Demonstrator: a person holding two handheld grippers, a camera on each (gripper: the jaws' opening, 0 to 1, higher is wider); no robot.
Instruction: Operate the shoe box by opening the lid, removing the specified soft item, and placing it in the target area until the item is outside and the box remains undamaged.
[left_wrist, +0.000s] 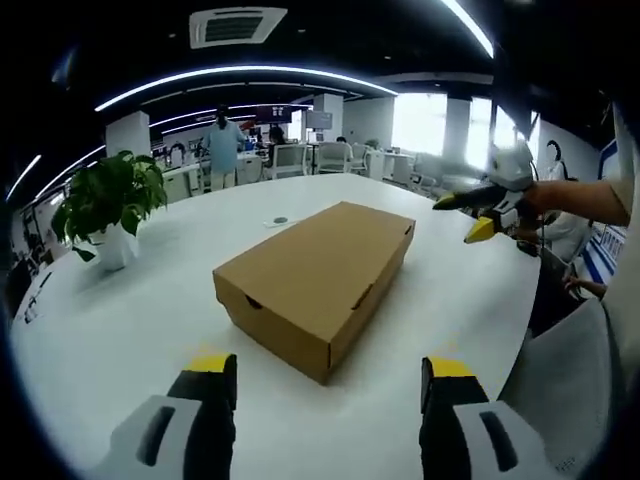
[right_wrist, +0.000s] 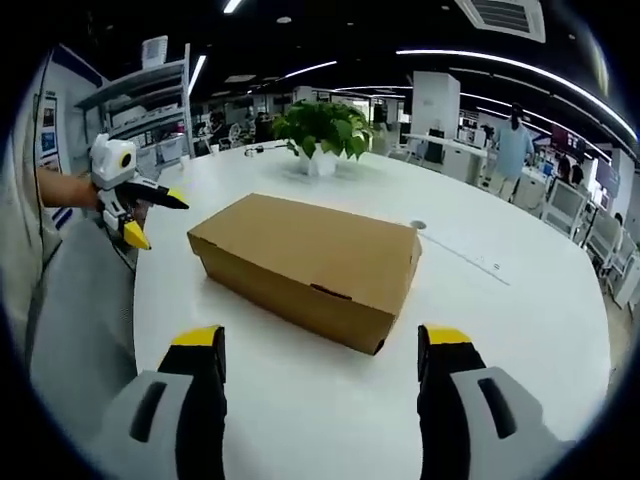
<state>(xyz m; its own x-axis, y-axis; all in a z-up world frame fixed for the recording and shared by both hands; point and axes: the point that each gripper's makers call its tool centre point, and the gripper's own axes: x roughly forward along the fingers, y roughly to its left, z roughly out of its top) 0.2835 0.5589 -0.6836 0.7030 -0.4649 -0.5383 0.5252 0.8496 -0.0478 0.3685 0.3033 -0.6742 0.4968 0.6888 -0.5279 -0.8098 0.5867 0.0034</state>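
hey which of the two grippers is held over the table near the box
Both jaws open. In the right gripper view, the right gripper is over the table facing the box; the left gripper is off its edge.

Closed shoe box (right_wrist: 305, 265) on white table (right_wrist: 520, 330)

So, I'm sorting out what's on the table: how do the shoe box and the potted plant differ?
The shoe box is brown cardboard, low and flat-sided; the potted plant is green and leafy in a white pot. The shoe box lies closed near both tongs, mid-table; the potted plant stands upright beyond it, nearer the table's edge. Both rest on the white table.
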